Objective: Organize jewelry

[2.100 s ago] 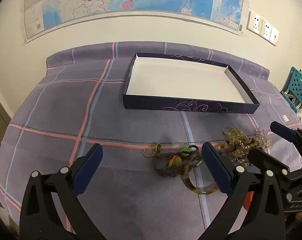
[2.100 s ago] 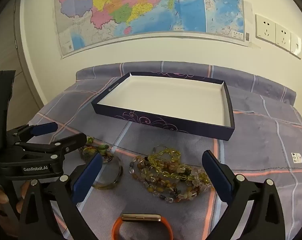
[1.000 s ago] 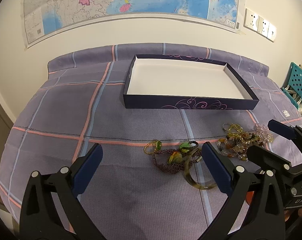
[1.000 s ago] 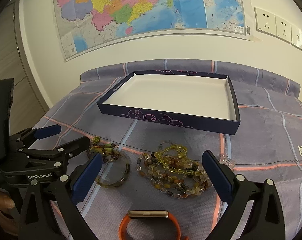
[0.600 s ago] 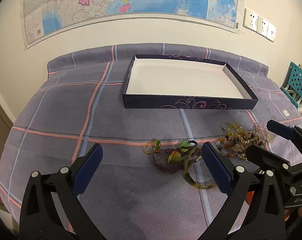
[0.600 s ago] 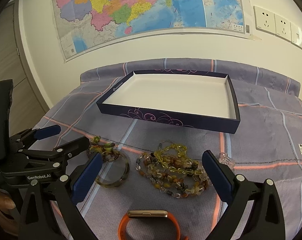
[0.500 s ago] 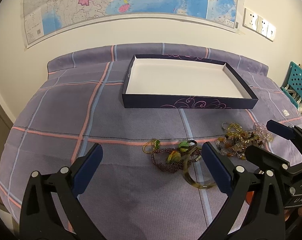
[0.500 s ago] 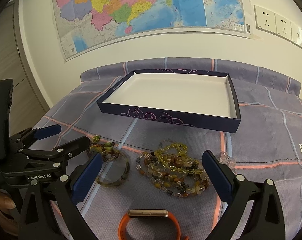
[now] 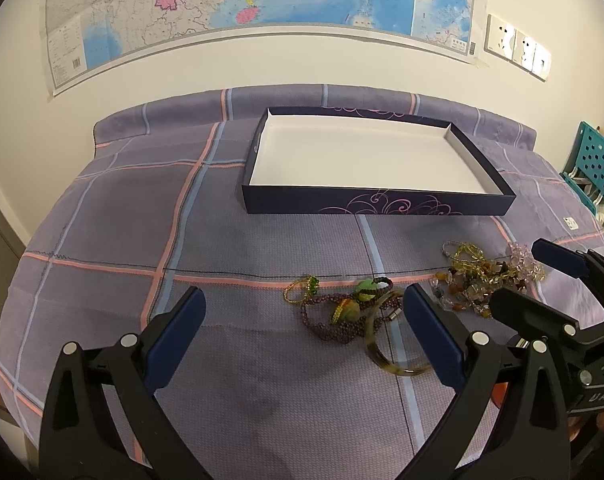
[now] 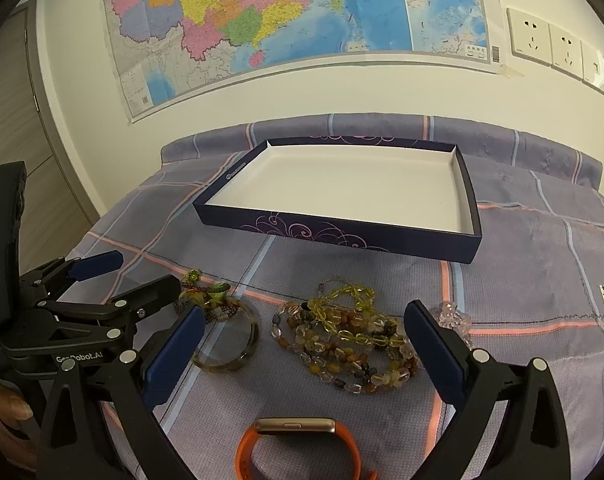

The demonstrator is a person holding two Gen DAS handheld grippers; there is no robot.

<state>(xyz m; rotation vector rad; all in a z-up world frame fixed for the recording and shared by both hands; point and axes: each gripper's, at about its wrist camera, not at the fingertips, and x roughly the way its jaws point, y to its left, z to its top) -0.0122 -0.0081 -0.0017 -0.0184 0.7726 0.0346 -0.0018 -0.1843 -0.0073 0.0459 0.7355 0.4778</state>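
Purple checked bedding (image 9: 102,220) under a wall map (image 10: 302,12) carries everything. Both the left gripper (image 9: 302,328) and right gripper (image 10: 302,344) hover spread wide, holding nothing. Between the right one's fingers lies the beaded necklace pile (image 10: 345,336): loose, limp, tangle-prone, best pinched at a bunched strand. The amber bangle (image 10: 230,340) is rigid, likely slick; grip across its rim. Beyond waits the empty box (image 10: 341,188).

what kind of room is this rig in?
Probably a home bedroom or spare room: a plaid bedspread carries the jewelry and the tray, with a wall map and wall sockets behind.
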